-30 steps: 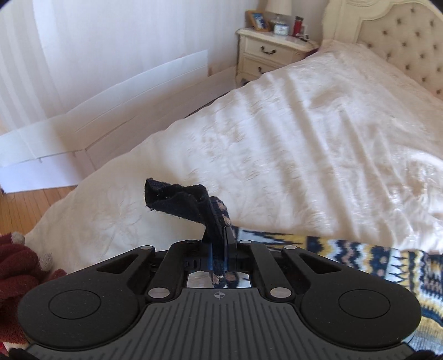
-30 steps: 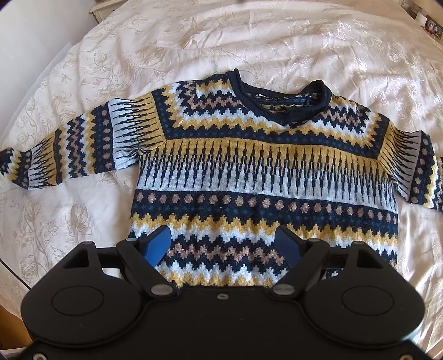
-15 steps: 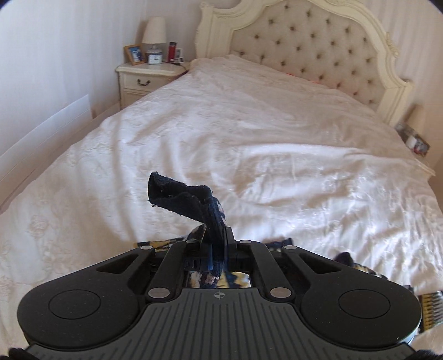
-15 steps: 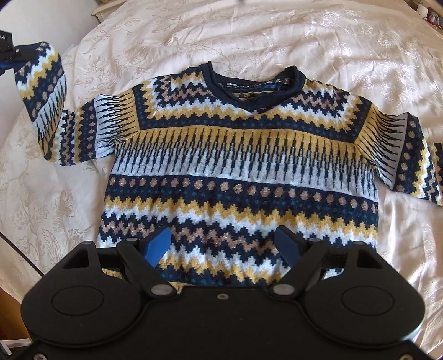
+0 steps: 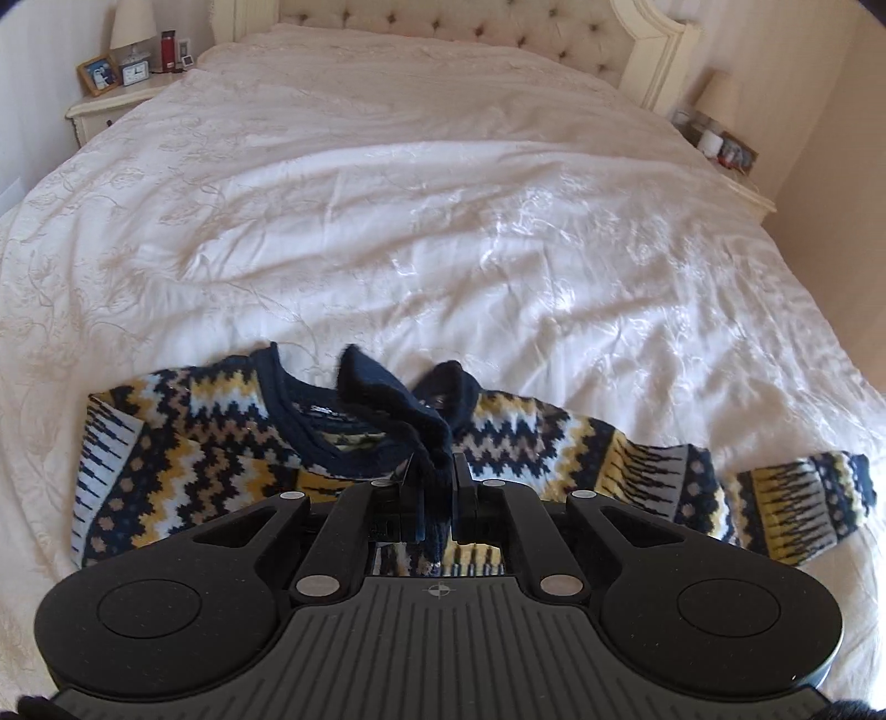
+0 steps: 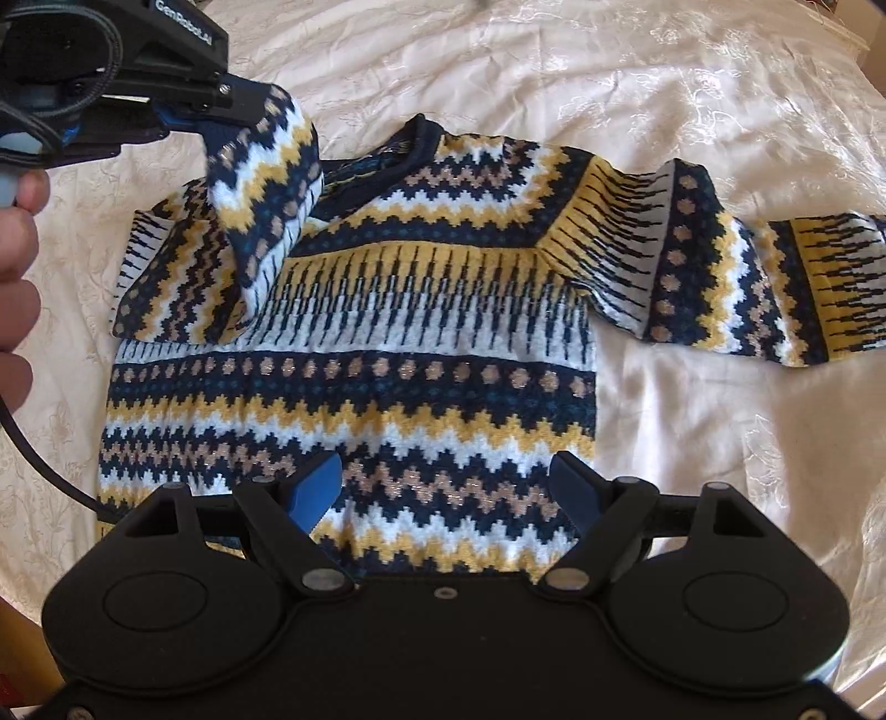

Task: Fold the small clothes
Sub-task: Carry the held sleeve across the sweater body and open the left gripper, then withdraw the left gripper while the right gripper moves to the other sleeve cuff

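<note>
Navy cuff (image 5: 387,404) pinched, left gripper (image 5: 437,482) jaws opening

A wide bed (image 5: 443,221) with a cream embroidered cover fills the room, sunlit with glossy creases, a tufted cream headboard (image 5: 470,22) at its far end, a nightstand (image 5: 111,111) with lamp (image 5: 133,25), clock and photo frame left, another lamp (image 5: 720,97) right.
</note>
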{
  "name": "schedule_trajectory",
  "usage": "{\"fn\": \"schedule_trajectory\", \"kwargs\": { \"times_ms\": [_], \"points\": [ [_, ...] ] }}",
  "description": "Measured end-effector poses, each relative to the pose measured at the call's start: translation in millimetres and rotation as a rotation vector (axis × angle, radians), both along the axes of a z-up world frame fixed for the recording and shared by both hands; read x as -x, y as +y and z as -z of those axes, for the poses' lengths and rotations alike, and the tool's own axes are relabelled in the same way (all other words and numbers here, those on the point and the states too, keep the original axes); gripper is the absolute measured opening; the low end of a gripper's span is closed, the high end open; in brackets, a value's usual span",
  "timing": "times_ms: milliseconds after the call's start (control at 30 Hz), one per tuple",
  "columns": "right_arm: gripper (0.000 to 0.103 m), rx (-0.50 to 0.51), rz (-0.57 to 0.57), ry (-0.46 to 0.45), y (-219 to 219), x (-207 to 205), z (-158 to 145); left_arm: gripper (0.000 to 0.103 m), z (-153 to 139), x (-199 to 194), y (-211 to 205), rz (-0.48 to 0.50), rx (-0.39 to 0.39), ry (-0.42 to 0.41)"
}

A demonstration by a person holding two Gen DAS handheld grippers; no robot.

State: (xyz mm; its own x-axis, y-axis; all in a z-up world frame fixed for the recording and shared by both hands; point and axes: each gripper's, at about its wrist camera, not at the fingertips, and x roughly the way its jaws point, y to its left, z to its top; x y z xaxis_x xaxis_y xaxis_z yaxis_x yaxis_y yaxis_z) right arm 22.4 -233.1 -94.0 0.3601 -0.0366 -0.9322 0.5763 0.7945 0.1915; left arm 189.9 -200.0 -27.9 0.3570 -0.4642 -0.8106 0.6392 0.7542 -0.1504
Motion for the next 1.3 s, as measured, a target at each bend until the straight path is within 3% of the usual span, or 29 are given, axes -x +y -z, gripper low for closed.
{"fn": "schedule_trajectory", "kwargs": {
  "times_ms": [67,133,300,433,533,633,733,867,1000,1067,1167,1300],
  "points": [
    [0.083,0.006,0.018,0.002,-5,2,2,0.012,1,7,-7,0.044,-0.011,-0.001],
    [0.083,0.012,0.035,0.000,-8,2,4,0.028,-4,17,-8,0.092,-0.002,-0.026],
    [0.083,0.065,0.047,-0.018,-12,-10,5,0.033,-19,22,16,0.171,0.036,-0.131],
    [0.083,0.092,0.068,-0.039,-17,-29,5,0.037,-11,8,44,0.140,-0.048,-0.186],
    [0.083,0.105,0.074,-0.040,-19,-46,7,0.037,4,-10,67,0.091,-0.103,-0.153],
    [0.083,0.143,0.053,-0.049,-17,-68,6,0.037,26,-34,88,-0.042,-0.202,-0.114],
    [0.083,0.160,0.012,-0.031,-12,-97,13,0.036,59,-66,106,-0.170,-0.332,-0.024],
    [0.083,0.221,-0.055,-0.011,1,-134,26,0.036,96,-95,127,-0.242,-0.399,0.092],
    [0.078,0.216,-0.095,0.006,2,-156,41,0.037,116,-104,140,-0.270,-0.401,0.155],
    [0.061,0.214,-0.082,0.046,-5,-158,49,0.037,117,-104,140,-0.278,-0.399,0.157],
    [0.050,0.174,-0.028,0.075,-22,-144,58,0.037,113,-102,136,-0.271,-0.411,0.141],
    [0.049,0.117,0.074,0.111,-46,-105,65,0.037,111,-101,134,-0.247,-0.414,0.119]
  ]
}}
